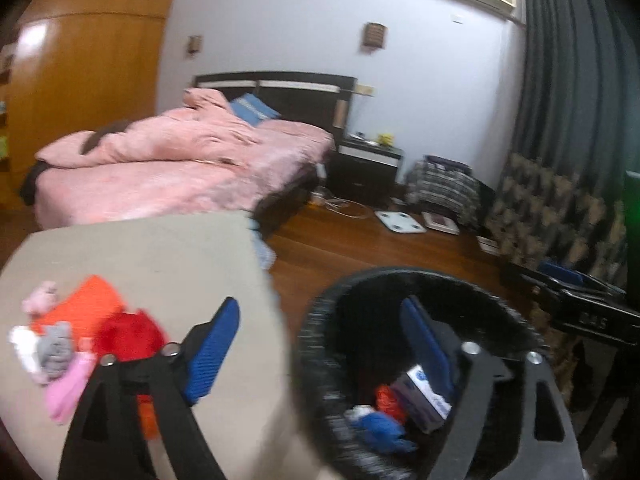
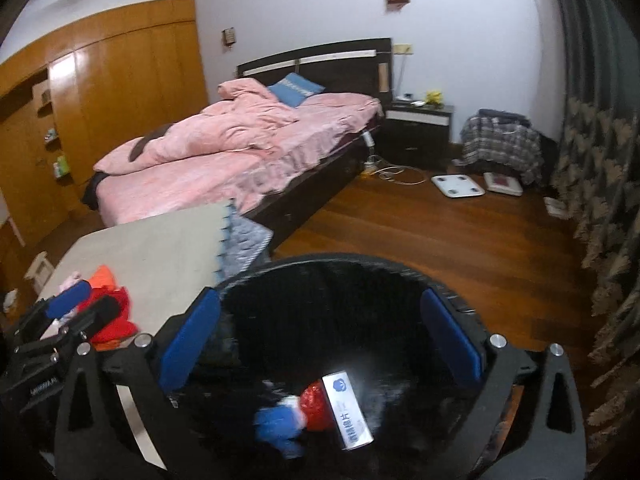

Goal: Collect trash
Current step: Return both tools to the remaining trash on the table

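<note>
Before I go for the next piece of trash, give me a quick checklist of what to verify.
1. Left gripper empty and open: ok.
2. Right gripper empty and open: ok.
3. Black bin open, with room above the box and wrappers: ok.
4. Trash pile still on the beige table, left of the bin: ok.
5. Which pile item is easiest to pinch: cannot tell, the view is blurred.

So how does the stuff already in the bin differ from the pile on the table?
The bin holds few pieces: a white box, a red wrapper and a blue wad. The table pile is larger and mostly soft scraps in orange, red, pink and grey. Both are loose, crumpled trash, and neither open gripper holds any.
</note>
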